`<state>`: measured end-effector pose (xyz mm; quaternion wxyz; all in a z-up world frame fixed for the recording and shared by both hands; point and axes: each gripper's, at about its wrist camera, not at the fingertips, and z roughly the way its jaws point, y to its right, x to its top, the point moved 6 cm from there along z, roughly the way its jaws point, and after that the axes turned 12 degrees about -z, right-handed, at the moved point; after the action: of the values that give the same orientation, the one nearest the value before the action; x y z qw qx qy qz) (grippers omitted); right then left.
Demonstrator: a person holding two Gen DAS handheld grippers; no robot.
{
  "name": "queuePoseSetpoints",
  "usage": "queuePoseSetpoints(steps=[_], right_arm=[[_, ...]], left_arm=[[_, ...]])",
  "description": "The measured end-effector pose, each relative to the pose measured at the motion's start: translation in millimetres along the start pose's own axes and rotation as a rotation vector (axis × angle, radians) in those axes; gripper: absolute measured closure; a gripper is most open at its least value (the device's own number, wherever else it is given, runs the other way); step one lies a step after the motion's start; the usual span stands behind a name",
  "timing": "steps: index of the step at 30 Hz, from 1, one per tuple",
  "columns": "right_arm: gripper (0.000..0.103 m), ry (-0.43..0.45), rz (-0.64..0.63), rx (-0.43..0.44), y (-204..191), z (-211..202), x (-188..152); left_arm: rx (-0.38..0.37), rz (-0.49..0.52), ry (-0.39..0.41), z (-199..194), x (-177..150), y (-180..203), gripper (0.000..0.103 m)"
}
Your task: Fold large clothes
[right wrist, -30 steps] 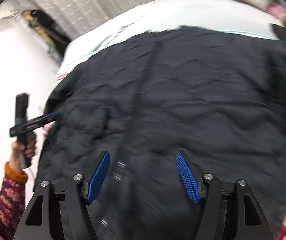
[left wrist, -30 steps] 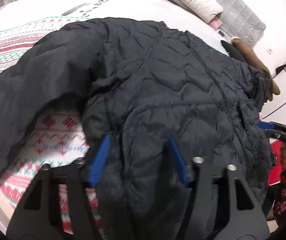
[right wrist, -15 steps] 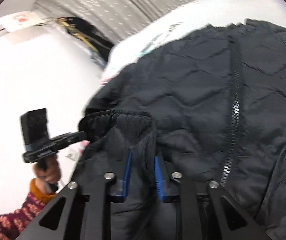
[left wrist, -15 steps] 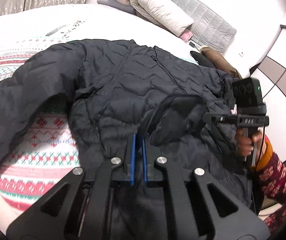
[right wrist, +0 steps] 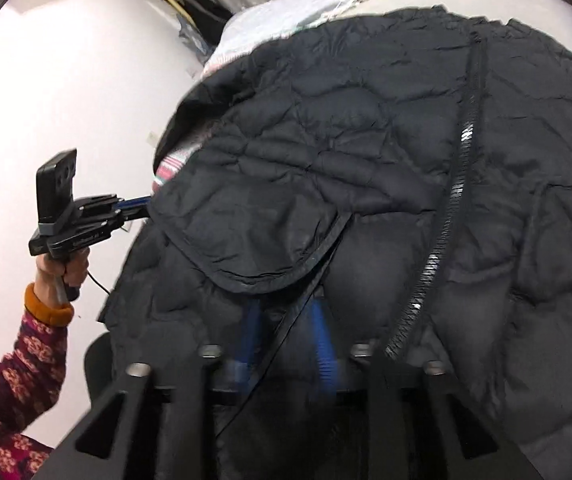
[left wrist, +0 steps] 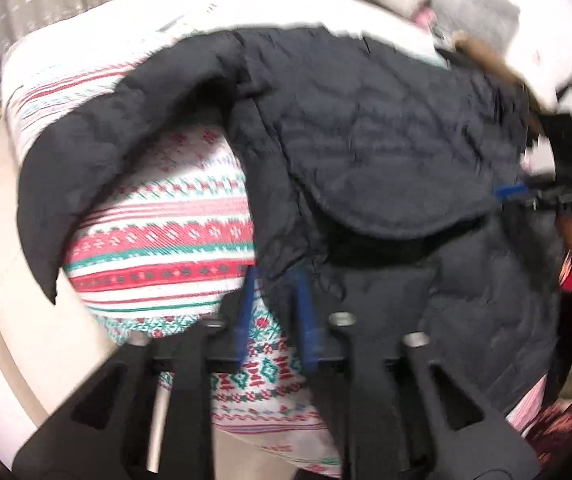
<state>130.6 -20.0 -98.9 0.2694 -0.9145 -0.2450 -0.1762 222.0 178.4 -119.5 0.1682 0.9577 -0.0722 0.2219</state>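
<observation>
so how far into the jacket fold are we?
Early. Done: a bottom flap of the black quilted jacket already lies turned up over the body. In hand: the left claw and the right claw each look closed on jacket fabric near the hem. Left: one sleeve lies spread over the patterned blanket, unfolded; the rest of the jacket lies open.
</observation>
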Motion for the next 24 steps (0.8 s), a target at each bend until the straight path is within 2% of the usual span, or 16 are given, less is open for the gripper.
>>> queuePoseSetpoints(steps=[1,2,4,7,11,12,14,16,18,19,24], right_arm=[[0.055,0.034,0.003,-0.011,1.6,-11.9,3.8],[0.049,0.069,0.005,-0.025,2.6,-22.7,8.3],[0.045,0.137,0.026,-0.072,11.0,-48.7,14.1],[0.041,0.201,0.091,-0.2,37.4,-81.6,10.1],[0.039,0.225,0.191,-0.386,82.3,-115.9,-7.8],[0.039,0.224,0.214,-0.419,93.0,-123.6,-14.8],[0.039,0.226,0.281,-0.476,117.2,-136.7,-29.6],[0.039,0.239,0.35,-0.491,138.9,-146.1,-40.8],[0.039,0.25,0.408,-0.497,153.8,-154.0,-50.3],[0.039,0.254,0.429,-0.498,160.7,-161.0,-58.2],[0.039,0.279,0.528,-0.545,190.8,-179.7,-85.2]], left_arm=[[-0.01,-0.011,0.027,-6.4,3.9,2.8,0.056],[-0.022,-0.015,0.058,-13.4,8.8,8.9,0.054],[-0.066,0.002,0.09,-20.6,17.4,30.0,0.052],[-0.132,0.048,0.084,-14.2,27.4,66.6,0.051],[-0.155,0.107,0.053,12.4,35.9,104.7,0.049],[-0.158,0.114,0.032,20.6,33.0,108.9,0.046],[-0.128,0.136,-0.063,45.4,21.1,117.1,0.038],[0.0,0.207,-0.193,72.9,-1.8,120.7,0.037],[0.072,0.28,-0.185,75.2,-8.7,131.5,0.037],[0.071,0.298,-0.18,72.2,-8.7,138.4,0.037],[-0.152,0.232,-0.145,57.3,18.5,193.8,0.034]])
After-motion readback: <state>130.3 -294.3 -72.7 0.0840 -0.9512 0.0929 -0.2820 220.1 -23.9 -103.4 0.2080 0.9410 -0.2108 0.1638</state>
